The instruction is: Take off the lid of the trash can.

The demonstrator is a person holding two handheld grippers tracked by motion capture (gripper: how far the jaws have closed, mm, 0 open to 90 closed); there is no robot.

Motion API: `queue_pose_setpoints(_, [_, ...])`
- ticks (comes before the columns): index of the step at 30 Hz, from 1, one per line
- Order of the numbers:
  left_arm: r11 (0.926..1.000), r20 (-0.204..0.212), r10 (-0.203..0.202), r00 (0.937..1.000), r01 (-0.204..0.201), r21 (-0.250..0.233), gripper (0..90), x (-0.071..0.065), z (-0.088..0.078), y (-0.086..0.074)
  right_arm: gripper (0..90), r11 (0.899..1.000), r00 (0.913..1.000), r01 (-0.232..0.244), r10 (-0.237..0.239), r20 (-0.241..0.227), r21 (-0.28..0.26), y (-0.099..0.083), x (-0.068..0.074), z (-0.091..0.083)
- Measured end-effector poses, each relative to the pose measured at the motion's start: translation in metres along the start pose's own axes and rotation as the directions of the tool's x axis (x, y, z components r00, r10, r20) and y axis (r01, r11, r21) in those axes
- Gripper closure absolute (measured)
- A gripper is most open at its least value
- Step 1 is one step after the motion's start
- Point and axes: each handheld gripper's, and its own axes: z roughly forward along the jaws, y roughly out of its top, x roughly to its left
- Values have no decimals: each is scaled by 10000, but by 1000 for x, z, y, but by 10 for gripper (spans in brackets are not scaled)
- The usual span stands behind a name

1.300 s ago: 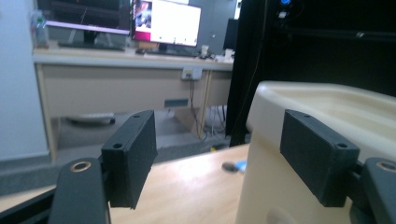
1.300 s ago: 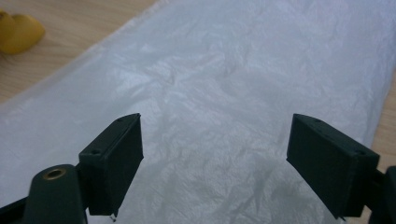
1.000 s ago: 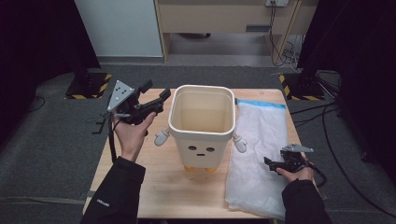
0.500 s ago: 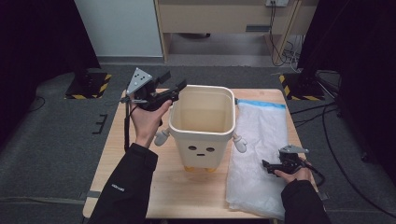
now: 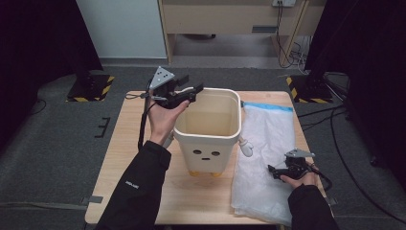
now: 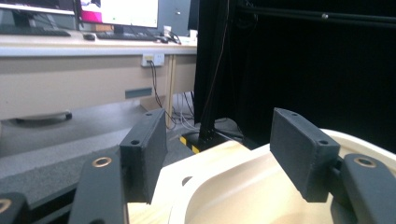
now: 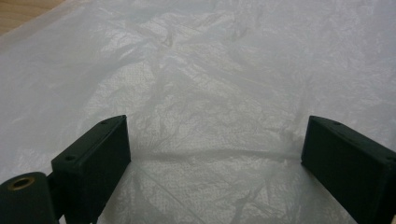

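Observation:
A cream bin (image 5: 210, 148) with a face on its front stands on the wooden table (image 5: 119, 158). My left gripper (image 5: 189, 85) hovers level at the bin's far left rim corner. Its jaws are open and have just been closing. In the left gripper view (image 6: 219, 135) the bin's rim (image 6: 261, 172) curves below the gap, and the pads touch nothing. A translucent white bag (image 5: 268, 139) with a blue top edge lies flat to the right of the bin. My right gripper (image 5: 273, 170) rests low over the bag (image 7: 210, 70), its jaws wide and just opening further, nothing between them.
The bin has small white arms (image 5: 246, 147) sticking out at its sides and yellow feet. Black stands with yellow-striped bases (image 5: 91, 88) sit on the grey floor beyond the table's far corners. A wooden desk (image 5: 230, 19) and cables lie farther back.
My left hand has carried its gripper to the right, from beside the bin to its far left rim corner. The right hand has stayed on the bag.

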Motion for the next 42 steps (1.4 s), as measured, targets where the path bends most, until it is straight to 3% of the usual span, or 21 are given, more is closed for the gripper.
queue_pose_setpoints(7, [9977, 137, 94, 9999, -103, 673, 426, 4, 1, -3, 69, 10000, 10000, 78, -78, -27, 15, 0, 0, 0])
queue_pose_setpoints(9, [9927, 192, 200, 9996, -221, 1186, 433, 6, 2, -6, 65, 10000, 10000, 64, -64, -39, 18, 0, 0, 0])
queue_pose_setpoints(14, [9851, 251, 185, 9995, -225, 1706, 454, 10, 1, -8, 60, 10000, 10000, 20, -20, -34, 42, 0, 1, 0])
queue_pose_setpoints(20, [9821, 505, -120, 9987, 22, 1885, 485, 13, 1, -8, 60, 10000, 10000, 20, -20, -34, 41, 0, 1, 0])
queue_pose_setpoints(27, [9716, 157, 296, 9994, -324, 2346, 544, 10, 3, -5, 60, 10000, 10000, 17, -17, -34, 44, 0, 1, 0])
queue_pose_setpoints(35, [9721, 376, -249, 9990, 155, 2340, 558, 14, 5, -5, 60, 10000, 10000, 20, -19, -35, 41, 0, 1, 0])
queue_pose_setpoints(39, [9636, 426, -508, 9978, 378, 2646, 564, 16, 5, -1, 60, 10000, 10000, 21, -21, -36, 42, 0, 1, 0])
queue_pose_setpoints(40, [9583, 393, -541, 9978, 409, 2827, 568, 15, 5, 2, 60, 10000, 10000, 38, -38, -27, 50, 0, 1, 1])
queue_pose_setpoints(42, [9563, 393, -511, 9979, 375, 2901, 568, 15, 5, 3, 60, 10000, 10000, 37, -37, -27, 48, 0, 1, 1])
